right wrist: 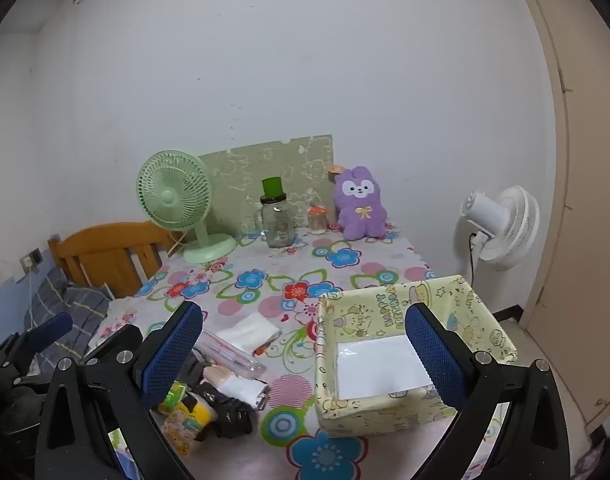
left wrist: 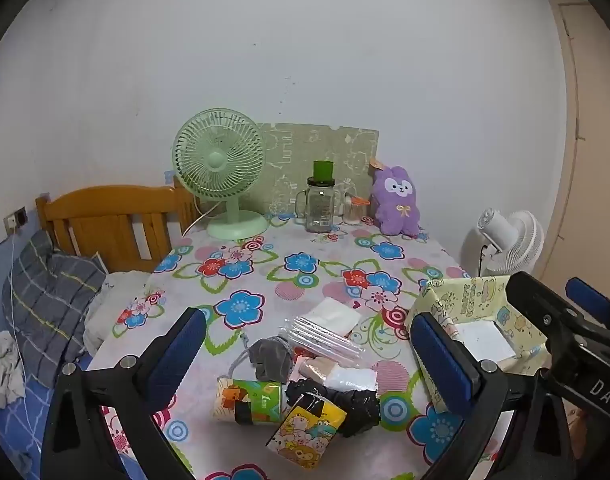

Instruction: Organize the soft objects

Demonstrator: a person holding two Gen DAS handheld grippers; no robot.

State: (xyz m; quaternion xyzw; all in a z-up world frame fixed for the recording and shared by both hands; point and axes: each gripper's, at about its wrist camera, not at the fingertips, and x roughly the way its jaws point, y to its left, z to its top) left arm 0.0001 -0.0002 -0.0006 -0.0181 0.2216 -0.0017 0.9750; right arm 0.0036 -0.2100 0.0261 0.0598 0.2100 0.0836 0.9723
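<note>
A pile of soft things lies on the flowered tablecloth (left wrist: pixel 265 276): a grey drawstring pouch (left wrist: pixel 269 360), a green tissue pack (left wrist: pixel 249 400), a yellow cartoon tissue pack (left wrist: pixel 305 432), a black bundle (left wrist: pixel 345 404), clear packets (left wrist: pixel 325 340) and a white cloth (left wrist: pixel 333 314). A yellow cartoon box (right wrist: pixel 405 348) stands to the right, holding only a white sheet. My left gripper (left wrist: pixel 309 364) is open above the pile. My right gripper (right wrist: pixel 305 356) is open over the box's left wall. Both are empty.
At the back stand a green fan (left wrist: pixel 221 172), a glass jar with a green lid (left wrist: pixel 321 204), a small jar (left wrist: pixel 355 210) and a purple plush bunny (left wrist: pixel 397 200). A wooden bed headboard (left wrist: pixel 105 224) is at the left, a white fan (right wrist: pixel 501 228) at the right.
</note>
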